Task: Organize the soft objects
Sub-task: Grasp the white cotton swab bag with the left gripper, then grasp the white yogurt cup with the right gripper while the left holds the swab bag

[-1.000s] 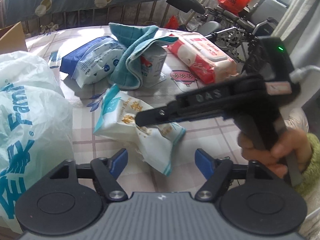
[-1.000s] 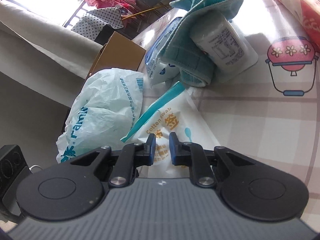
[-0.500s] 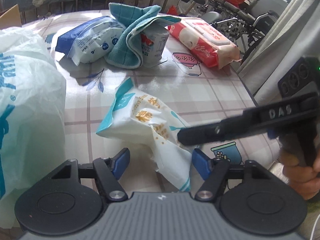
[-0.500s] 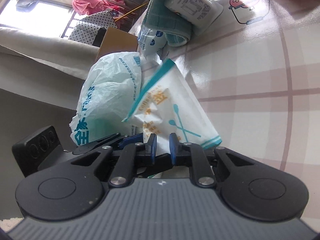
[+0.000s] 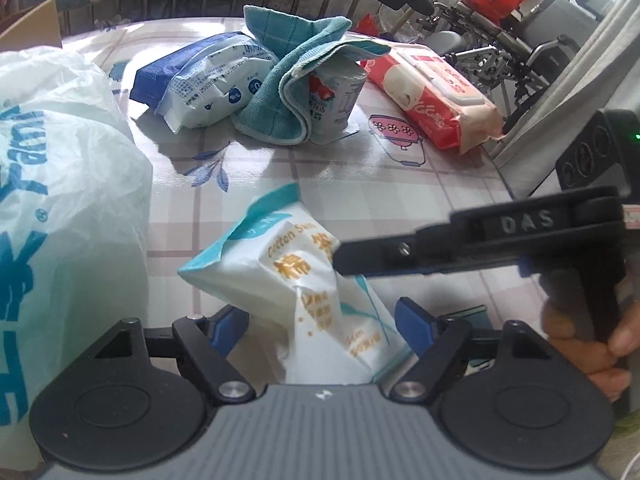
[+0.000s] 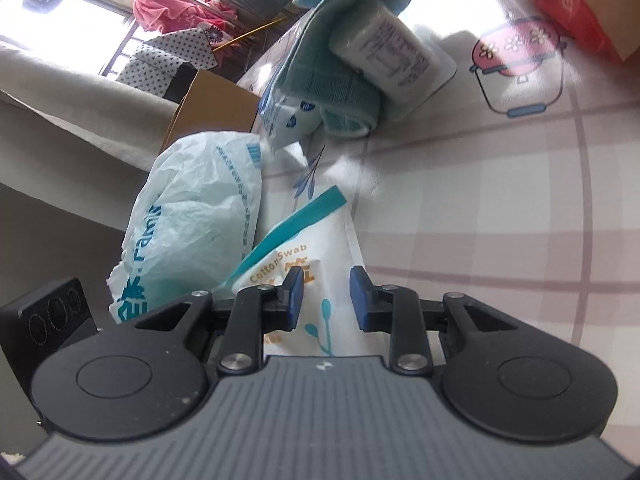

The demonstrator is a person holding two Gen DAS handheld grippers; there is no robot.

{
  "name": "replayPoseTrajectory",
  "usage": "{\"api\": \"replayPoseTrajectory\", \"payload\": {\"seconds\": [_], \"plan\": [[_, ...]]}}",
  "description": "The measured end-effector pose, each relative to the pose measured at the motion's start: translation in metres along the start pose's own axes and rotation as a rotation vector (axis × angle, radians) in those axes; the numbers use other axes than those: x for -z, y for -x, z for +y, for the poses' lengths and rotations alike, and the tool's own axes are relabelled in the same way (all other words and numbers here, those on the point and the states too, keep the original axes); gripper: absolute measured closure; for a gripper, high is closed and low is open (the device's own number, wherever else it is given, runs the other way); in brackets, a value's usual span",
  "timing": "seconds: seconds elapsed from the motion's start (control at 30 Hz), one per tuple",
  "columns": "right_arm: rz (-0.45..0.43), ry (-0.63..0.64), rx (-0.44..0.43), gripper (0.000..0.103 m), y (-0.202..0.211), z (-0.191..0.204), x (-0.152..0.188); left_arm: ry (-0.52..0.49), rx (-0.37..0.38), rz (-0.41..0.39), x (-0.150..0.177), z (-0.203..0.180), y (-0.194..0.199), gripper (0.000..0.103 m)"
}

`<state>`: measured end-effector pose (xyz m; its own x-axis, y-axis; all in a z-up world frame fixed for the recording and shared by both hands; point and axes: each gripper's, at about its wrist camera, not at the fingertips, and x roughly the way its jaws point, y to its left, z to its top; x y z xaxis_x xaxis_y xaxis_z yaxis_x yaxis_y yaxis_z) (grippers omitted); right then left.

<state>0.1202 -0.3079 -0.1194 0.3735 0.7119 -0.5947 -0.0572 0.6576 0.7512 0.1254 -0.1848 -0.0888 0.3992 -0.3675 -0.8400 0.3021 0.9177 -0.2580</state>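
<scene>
A white and teal cotton swab pack [image 5: 288, 272] lies tilted on the checked tablecloth, its near end between the blue pads of my left gripper [image 5: 320, 324]. Those jaws are opening and stand wide around the pack. My right gripper [image 6: 328, 300] comes in from the right, and one of its fingers [image 5: 400, 248] reaches over the pack. Its jaws are opening too, the pads apart with the cotton swab pack [image 6: 320, 252] between them. A big white plastic bag [image 5: 60, 200] bulges at the left.
Farther back lie a blue and white wipes pack [image 5: 200, 76], a teal cloth [image 5: 288, 80] draped over a can [image 5: 336, 100], and a red wipes pack [image 5: 436, 96]. A cardboard box [image 6: 208, 100] stands behind the white bag [image 6: 192, 216]. The table edge [image 5: 500, 168] runs at the right.
The right gripper pulled the cotton swab pack toward the left gripper, and its near end now lies between the left pads. The right pads, shut on the pack before, have parted.
</scene>
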Motion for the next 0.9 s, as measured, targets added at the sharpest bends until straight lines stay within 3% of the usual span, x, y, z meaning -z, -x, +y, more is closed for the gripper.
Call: {"api": "replayPoseTrajectory", "payload": {"seconds": [0.17,0.33,0.47,0.63,0.7,0.9], "plan": [[0.051,-0.036,-0.024,0.078,0.003,-0.007,0.015,-0.028,-0.027,-0.009,0.002,0.0,0.001,0.032],[-0.028,-0.018,-0.01,0.076,0.023,0.0,0.001,-0.032,-0.034,-0.023,0.002,0.001,0.001,0.039],[-0.148,-0.004,0.002,0.053,0.046,0.012,-0.031,-0.02,-0.026,-0.033,0.003,0.005,0.002,0.044],[-0.273,0.012,0.06,0.039,0.06,0.025,-0.073,-0.012,-0.024,-0.046,0.006,0.01,0.005,0.045],[-0.307,0.003,0.1,0.027,0.059,0.025,-0.087,-0.014,-0.019,-0.051,0.006,0.011,0.006,0.045],[-0.325,0.024,0.219,0.025,0.041,0.028,-0.12,-0.011,-0.007,-0.057,0.007,0.013,0.008,0.045]]}}
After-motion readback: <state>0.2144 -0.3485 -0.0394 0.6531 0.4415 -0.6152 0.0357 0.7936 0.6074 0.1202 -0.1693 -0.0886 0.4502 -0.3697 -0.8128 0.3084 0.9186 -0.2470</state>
